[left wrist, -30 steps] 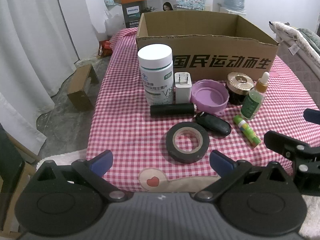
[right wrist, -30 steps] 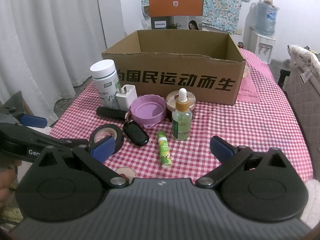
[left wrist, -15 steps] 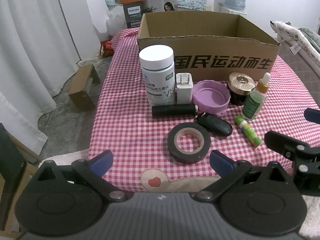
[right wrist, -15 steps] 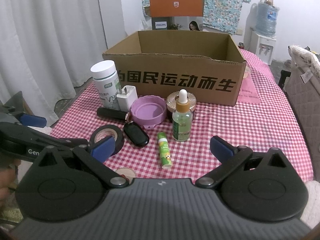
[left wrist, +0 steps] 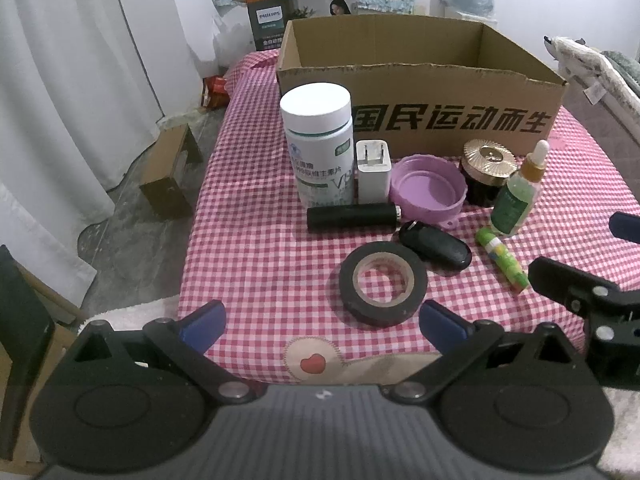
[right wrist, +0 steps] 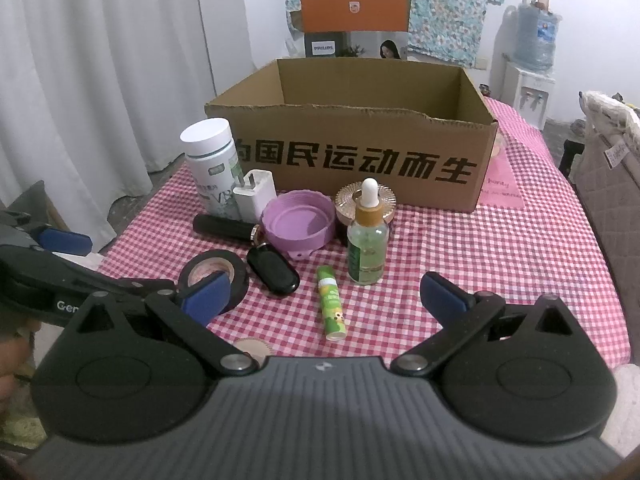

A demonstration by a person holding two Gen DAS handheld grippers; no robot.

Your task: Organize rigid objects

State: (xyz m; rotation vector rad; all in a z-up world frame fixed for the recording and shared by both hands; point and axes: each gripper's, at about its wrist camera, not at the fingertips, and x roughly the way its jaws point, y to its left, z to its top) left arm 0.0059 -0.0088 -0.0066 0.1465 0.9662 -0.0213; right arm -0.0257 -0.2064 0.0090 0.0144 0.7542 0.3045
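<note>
An open cardboard box stands at the back of a red-checked table. In front of it sit a white pill bottle, a white charger, a purple lid, a gold-capped jar, a green dropper bottle, a black cylinder, a black key fob, a green lip balm and a black tape roll. My left gripper stands open and holds nothing, just short of the tape roll. My right gripper is open too, hovering before the lip balm.
White curtains hang on the left, with a small brown box on the floor below. A quilted sofa arm borders the table on the right. An orange Philips box and a water dispenser stand behind.
Both views have shifted only slightly; the scene sits a touch lower and nearer. No object on the table has moved and both grippers stay open.
</note>
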